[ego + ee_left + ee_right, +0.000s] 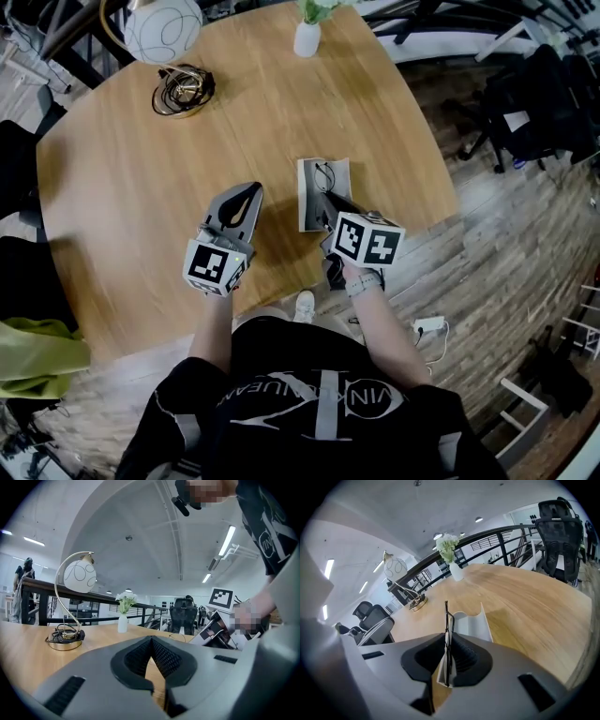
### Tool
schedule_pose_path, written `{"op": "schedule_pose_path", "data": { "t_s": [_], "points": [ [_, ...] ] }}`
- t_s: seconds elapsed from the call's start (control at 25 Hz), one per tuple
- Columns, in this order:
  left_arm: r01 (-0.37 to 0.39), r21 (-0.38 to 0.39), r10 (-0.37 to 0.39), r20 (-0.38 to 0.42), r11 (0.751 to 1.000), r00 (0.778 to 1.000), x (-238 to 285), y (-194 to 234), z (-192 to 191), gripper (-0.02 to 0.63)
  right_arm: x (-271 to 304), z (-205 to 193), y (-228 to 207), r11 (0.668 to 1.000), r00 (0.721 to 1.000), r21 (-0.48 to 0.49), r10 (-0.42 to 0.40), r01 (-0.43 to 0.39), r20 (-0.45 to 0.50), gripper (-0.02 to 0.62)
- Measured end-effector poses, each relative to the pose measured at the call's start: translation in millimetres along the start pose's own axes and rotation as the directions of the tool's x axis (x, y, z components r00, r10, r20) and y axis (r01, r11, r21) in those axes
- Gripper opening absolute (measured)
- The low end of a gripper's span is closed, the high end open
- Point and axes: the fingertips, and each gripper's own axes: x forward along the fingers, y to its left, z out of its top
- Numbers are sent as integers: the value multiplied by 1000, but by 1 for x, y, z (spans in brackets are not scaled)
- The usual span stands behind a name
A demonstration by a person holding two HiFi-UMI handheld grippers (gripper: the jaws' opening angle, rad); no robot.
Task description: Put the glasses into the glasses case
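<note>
Your right gripper [447,641], clamped on the glasses [446,618], points along the open glasses case [472,623] lying lengthwise just ahead, while your left gripper [151,641] hangs beside it, closed and empty.

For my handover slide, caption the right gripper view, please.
Right gripper shut on the glasses, edge-on at the open grey case on the wooden table.

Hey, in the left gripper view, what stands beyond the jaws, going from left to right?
standing person → lamp → vase of flowers → black office chair
</note>
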Motion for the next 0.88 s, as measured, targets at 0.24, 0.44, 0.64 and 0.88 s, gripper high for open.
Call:
{"op": "schedule_pose_path", "data": {
  "t_s": [0.24, 0.44, 0.64, 0.88],
  "points": [
    [31, 19, -31, -14, 999, 999, 13, -4, -11, 14, 11, -9, -6, 998, 998, 45, -44, 46, -36, 52],
    [39, 1, -39, -11, 999, 999, 16, -1, -13, 14, 21, -11, -13, 995, 995, 53, -77, 80, -58, 52],
    [45, 3, -45, 2, 999, 999, 24, 0, -11, 14, 27, -14, -19, 993, 992, 66, -92, 98, -82, 52],
    [65, -9, -65, -14, 998, 998, 33, 1, -19, 14, 35, -17, -22, 989, 990, 95, -102, 111, -99, 52]
  ]
}}
